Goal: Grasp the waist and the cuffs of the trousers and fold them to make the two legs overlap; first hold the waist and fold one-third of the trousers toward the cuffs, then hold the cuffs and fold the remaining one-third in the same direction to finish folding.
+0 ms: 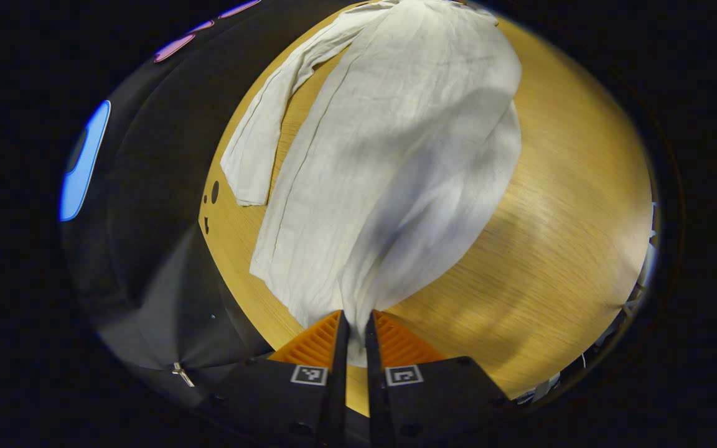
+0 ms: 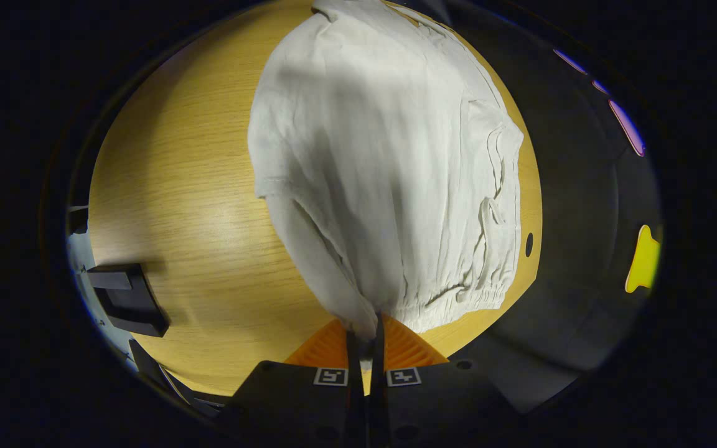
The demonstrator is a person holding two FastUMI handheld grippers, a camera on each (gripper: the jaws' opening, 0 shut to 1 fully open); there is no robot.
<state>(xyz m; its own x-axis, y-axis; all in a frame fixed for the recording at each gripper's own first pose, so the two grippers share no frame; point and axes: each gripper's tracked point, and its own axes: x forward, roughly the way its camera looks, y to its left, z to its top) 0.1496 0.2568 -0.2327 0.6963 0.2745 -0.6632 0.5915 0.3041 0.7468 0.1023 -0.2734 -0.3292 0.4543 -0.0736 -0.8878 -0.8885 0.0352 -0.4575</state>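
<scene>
White trousers [image 1: 396, 143] lie on a wooden table [image 1: 557, 205]. In the left gripper view one leg stretches along the far left, its cuff [image 1: 248, 186] flat on the wood. The other leg's end rises off the table, and my left gripper [image 1: 356, 333] is shut on that cloth. In the right gripper view the trousers [image 2: 371, 155] spread away, with the gathered elastic waist [image 2: 458, 298] lying at the lower right. A pulled-up fold of the waist end runs down to my right gripper [image 2: 366, 339], which is shut on it.
A dark block [image 2: 125, 298] sits at the table's left edge in the right gripper view. Small round holes mark the table [image 2: 165, 186] near its edge [image 1: 215, 191] [image 2: 529, 244]. Black cloth wall borders the table beside the trousers.
</scene>
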